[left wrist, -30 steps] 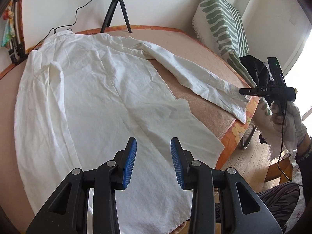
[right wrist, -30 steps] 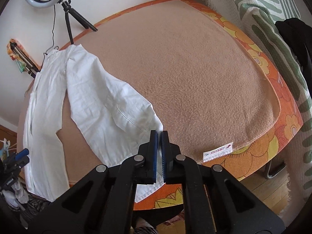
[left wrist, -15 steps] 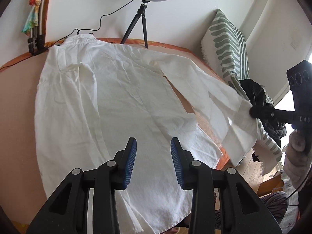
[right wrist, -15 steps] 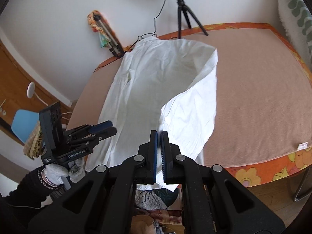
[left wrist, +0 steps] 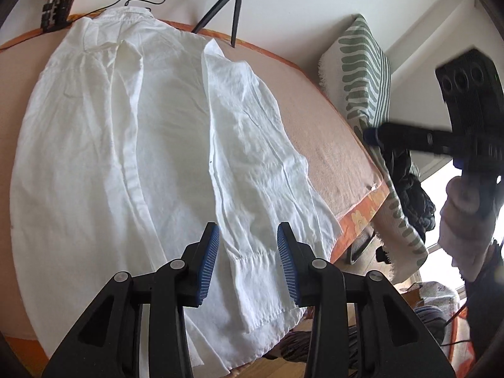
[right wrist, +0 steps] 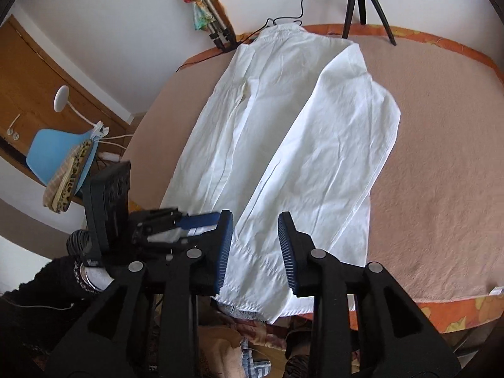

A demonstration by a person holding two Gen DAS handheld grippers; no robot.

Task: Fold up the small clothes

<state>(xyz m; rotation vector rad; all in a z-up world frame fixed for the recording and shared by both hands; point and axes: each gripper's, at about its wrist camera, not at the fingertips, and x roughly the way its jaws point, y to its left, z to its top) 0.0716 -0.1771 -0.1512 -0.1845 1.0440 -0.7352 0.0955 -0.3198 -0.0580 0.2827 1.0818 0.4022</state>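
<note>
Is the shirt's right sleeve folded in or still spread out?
Folded in: the sleeve lies lengthwise on the white shirt, cuff at the hem, none trailing onto the blanket.

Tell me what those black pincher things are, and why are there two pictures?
They are hand tools, not robots. A person holds one clamp in each hand, and each clamp carries a small camera that looks along its jaws. One picture comes from the left gripper, one from the right gripper. Each camera also catches the other tool off to the side. On the bed's peach blanket lies a white shirt, with one sleeve folded over its body. Both tools are open and hold nothing; their jaws have just been opening, with only the shirt lying below.
</note>
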